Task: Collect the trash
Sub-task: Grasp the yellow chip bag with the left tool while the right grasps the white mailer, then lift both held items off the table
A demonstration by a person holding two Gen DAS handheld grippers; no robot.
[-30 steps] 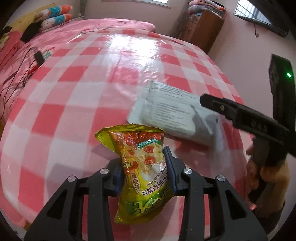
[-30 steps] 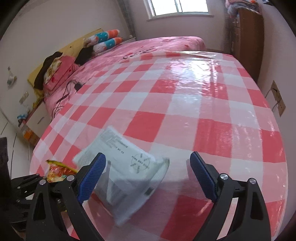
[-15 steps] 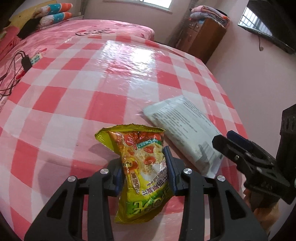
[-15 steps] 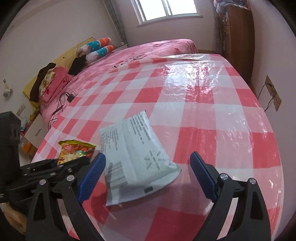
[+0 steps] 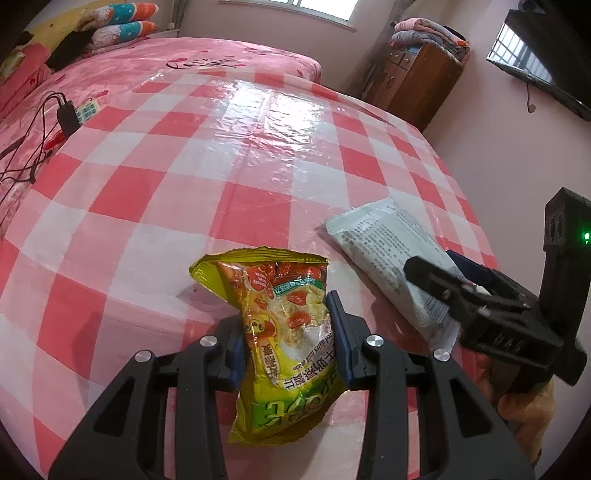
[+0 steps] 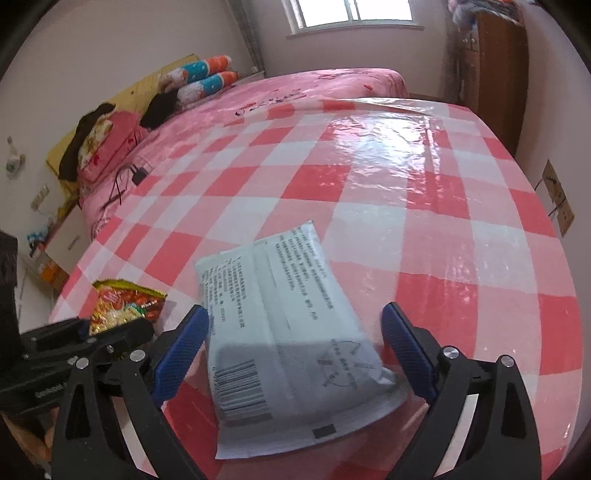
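My left gripper (image 5: 286,321) is shut on a yellow snack bag (image 5: 273,280), pinched upright at its middle above the near edge of the checked table (image 5: 258,166). A white printed packet (image 6: 280,295) lies flat on the cloth to the right of the bag. My right gripper (image 6: 295,314) stands open, a blue pad on either side of the packet's near half, neither pad touching it. The left wrist view shows the right gripper (image 5: 436,266) over the packet's (image 5: 388,251) near end, with a hand below. The right wrist view has the snack bag (image 6: 125,306) and left gripper (image 6: 110,332) at lower left.
The table wears a glossy red-and-white checked cloth. Behind it is a pink bed (image 5: 184,62) with pillows (image 5: 122,26), a power strip and cables (image 5: 70,114). A wooden cabinet (image 5: 417,81) stands at the back right, close to the pink wall.
The white packet, blurred a second ago, now lies still on the cloth. My right gripper has come forward so its open fingers straddle it. The left gripper shifted sideways, still holding the snack bag.
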